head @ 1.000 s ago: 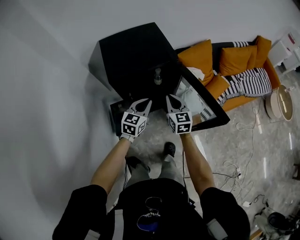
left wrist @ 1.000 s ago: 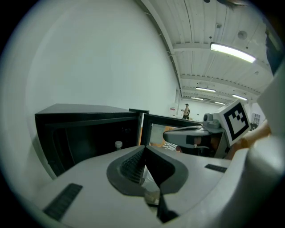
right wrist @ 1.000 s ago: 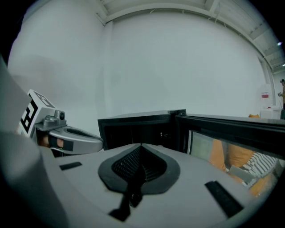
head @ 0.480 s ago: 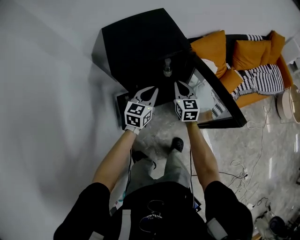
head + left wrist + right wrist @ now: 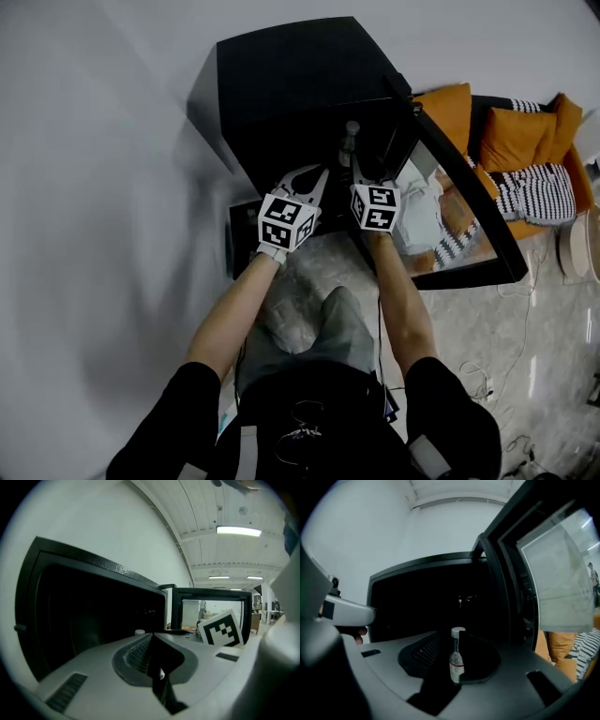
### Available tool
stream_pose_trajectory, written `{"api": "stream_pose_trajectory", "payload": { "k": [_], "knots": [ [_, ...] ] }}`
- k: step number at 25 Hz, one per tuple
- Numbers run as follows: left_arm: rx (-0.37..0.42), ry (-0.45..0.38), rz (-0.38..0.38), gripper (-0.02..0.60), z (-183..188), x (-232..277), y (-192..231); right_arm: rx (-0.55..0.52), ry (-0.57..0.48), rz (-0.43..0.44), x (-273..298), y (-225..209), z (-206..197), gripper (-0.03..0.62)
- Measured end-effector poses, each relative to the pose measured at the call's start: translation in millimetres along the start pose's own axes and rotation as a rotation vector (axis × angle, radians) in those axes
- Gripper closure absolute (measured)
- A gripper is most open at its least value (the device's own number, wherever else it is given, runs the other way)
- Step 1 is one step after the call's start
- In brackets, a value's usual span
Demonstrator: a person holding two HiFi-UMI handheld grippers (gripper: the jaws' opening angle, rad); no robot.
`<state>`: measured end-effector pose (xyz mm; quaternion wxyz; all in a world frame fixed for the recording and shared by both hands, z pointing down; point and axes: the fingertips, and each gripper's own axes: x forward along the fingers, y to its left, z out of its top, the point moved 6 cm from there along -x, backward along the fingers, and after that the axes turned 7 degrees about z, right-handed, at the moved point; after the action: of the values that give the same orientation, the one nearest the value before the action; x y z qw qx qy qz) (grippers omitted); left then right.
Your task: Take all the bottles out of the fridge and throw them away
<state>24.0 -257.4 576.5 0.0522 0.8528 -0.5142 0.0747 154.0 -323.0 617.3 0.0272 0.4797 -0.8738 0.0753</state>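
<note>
1. At the left of the open fridge (image 5: 281, 84), I am holding my left gripper (image 5: 314, 174) with its jaws clenched together on nothing.
2. I am seeing the bottle (image 5: 350, 141) standing upright inside the dark fridge, just ahead of both grippers.
3. I am aiming my right gripper (image 5: 360, 167) at it. Its jaws have just been opening, and the bottle is showing through their gap, not gripped.
4. Rightward, the glass door (image 5: 473, 234) is standing open.

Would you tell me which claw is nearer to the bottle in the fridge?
Right. The right claw, jaws just opening, nothing between them, points straight at the bottle; the left claw sits off to the bottle's left.
</note>
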Motion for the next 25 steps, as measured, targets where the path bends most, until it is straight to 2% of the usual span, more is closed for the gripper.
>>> {"api": "stream_pose_trajectory", "payload": {
  "k": [6, 11, 15, 22, 25],
  "knots": [
    [0.006, -0.037, -0.004, 0.58, -35.5, 21.7, 11.6, -0.004, 0.02, -0.044, 44.6, -16.6, -33.9, 0.419],
    [0.013, -0.045, 0.01, 0.58, -54.0, 27.9, 28.5, -0.02, 0.005, -0.091, 77.3, -21.9, -39.2, 0.362],
    [0.016, -0.051, 0.022, 0.58, -60.1, 29.1, 40.7, -0.006, -0.019, -0.105, 95.5, -33.2, -34.8, 0.359],
    [-0.001, -0.067, 0.032, 0.58, -64.2, 32.0, 52.8, -0.052, -0.021, -0.116, 113.3, -34.6, -35.8, 0.361],
    [-0.003, -0.071, 0.034, 0.58, -65.3, 30.3, 57.4, -0.065, -0.046, -0.133, 114.1, -33.8, -35.9, 0.393]
  ]
}}
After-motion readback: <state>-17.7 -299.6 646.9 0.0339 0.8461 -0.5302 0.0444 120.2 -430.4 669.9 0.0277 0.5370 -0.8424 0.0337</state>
